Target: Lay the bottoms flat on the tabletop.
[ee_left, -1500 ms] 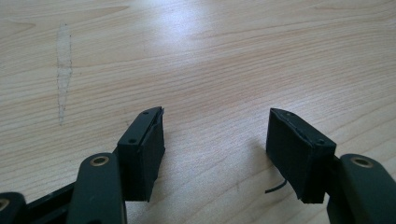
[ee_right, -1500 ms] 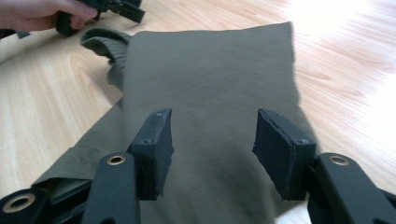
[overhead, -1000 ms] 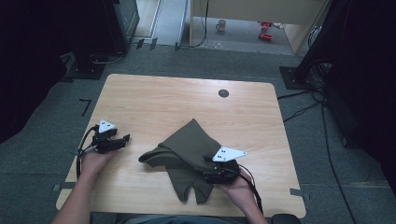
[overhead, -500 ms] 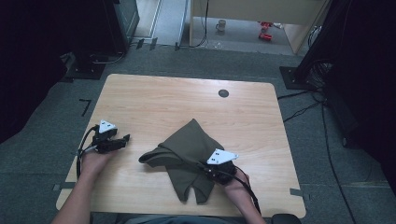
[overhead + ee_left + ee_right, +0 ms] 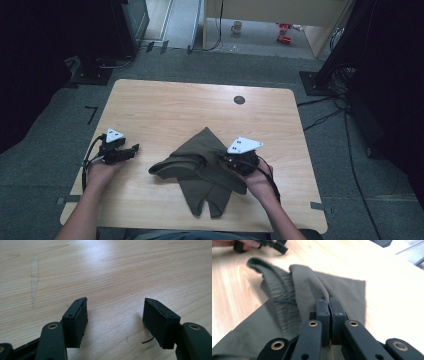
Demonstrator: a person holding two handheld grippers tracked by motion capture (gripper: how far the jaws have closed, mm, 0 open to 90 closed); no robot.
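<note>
An olive-green garment [image 5: 200, 167] lies crumpled on the wooden table [image 5: 175, 110], in front of the person. My right gripper [image 5: 223, 158] sits at the garment's right side. Its jaws have just been closing and now pinch a raised fold of the fabric [image 5: 299, 282]; the right gripper [image 5: 329, 305] shows cloth squeezed between its pads. My left gripper [image 5: 132, 149] rests low over bare wood left of the garment. In the left gripper view its jaws [image 5: 115, 322] stand apart with nothing between them. The left gripper [image 5: 274, 245] also appears far off beyond the cloth.
A round black grommet [image 5: 239, 99] sits in the far part of the table. Dark equipment stands on the floor at left [image 5: 100, 35] and right [image 5: 380, 75], with cables [image 5: 325, 117] trailing on the carpet. A mug [image 5: 236, 26] sits on the floor beyond.
The right gripper has moved away from the person and upward, shutting on the garment's right edge and lifting a fold. The left gripper has stayed still.
</note>
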